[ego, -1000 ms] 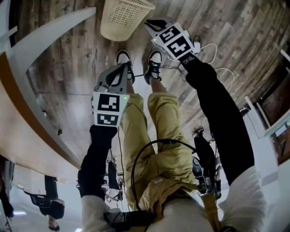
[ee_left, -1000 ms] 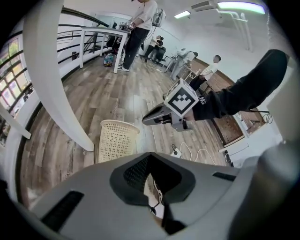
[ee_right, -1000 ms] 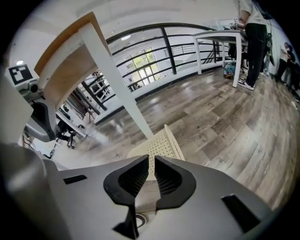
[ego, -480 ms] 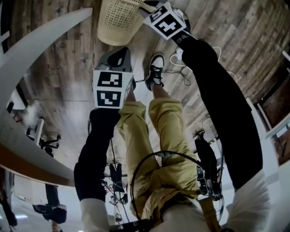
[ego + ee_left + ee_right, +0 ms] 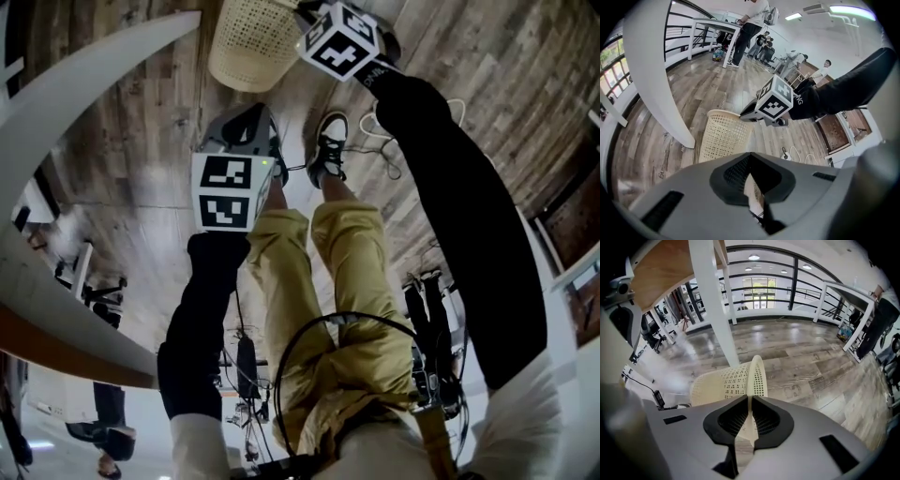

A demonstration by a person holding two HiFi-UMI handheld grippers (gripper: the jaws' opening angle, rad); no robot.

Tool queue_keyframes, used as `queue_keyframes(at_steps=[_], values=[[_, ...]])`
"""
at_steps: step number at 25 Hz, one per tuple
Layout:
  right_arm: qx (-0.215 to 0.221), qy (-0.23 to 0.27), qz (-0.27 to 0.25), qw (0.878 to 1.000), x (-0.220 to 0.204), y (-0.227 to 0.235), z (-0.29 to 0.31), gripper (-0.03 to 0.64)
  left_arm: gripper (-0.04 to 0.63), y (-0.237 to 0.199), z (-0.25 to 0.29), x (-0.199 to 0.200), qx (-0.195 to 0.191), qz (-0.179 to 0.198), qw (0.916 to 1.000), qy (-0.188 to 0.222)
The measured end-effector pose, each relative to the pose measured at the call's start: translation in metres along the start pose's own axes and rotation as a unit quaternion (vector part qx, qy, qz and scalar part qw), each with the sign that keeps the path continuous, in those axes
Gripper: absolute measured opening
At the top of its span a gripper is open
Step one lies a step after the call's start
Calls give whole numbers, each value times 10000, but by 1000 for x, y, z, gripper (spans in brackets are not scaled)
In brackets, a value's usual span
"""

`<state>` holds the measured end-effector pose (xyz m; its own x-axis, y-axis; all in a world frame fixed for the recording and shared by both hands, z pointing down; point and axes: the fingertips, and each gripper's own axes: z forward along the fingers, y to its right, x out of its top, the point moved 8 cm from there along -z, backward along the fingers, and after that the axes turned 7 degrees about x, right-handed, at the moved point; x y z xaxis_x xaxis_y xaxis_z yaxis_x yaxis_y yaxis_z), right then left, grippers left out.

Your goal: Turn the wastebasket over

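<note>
The cream perforated wastebasket (image 5: 248,42) stands on the wooden floor in front of the person's feet, with its rim (image 5: 727,113) uppermost in the left gripper view. My right gripper (image 5: 302,9) reaches down to that rim from the right. In the right gripper view the rim's thin wall (image 5: 757,373) runs between the jaws of the right gripper (image 5: 750,404), which are closing on it. My left gripper (image 5: 255,111) hangs nearer to me, short of the basket. The tips of the left gripper (image 5: 751,161) meet with nothing between them.
A white curved beam (image 5: 661,70) rises left of the basket, and a white post (image 5: 717,301) stands just behind it. The person's shoes (image 5: 328,145) and a white cable (image 5: 384,127) lie on the floor nearby. People stand by a table (image 5: 712,23) far back.
Both grippers have come down toward the floor. The right one rolled and moved onto the basket's rim. The left one moved closer to the basket.
</note>
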<state>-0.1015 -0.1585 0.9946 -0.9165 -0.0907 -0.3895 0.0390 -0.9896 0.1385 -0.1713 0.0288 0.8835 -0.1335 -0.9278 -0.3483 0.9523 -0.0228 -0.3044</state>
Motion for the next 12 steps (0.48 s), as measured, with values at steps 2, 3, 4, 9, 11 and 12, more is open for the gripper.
queue_keyframes(at_steps=[2, 3, 4, 9, 11, 12], values=[[-145, 15, -271, 9995, 4, -1, -14, 48, 2, 0, -5, -2, 16, 17, 10000, -32], [-251, 11, -456, 9986, 6, -1, -21, 48, 2, 2, -7, -2, 13, 36, 10000, -39], [-376, -1, -630, 9973, 6, 0, -29, 48, 2, 4, -9, -1, 3, 58, 10000, -45], [-1255, -171, -1581, 9793, 5, 5, -66, 48, 2, 16, -18, 12, -59, 125, 9999, 20], [-1337, -302, -1932, 9715, -3, -3, -67, 49, 2, 20, -15, 17, -86, 152, 9998, 68], [-1277, -334, -2063, 9695, -8, -11, -65, 51, 2, 22, -13, 19, -102, 167, 9998, 78]])
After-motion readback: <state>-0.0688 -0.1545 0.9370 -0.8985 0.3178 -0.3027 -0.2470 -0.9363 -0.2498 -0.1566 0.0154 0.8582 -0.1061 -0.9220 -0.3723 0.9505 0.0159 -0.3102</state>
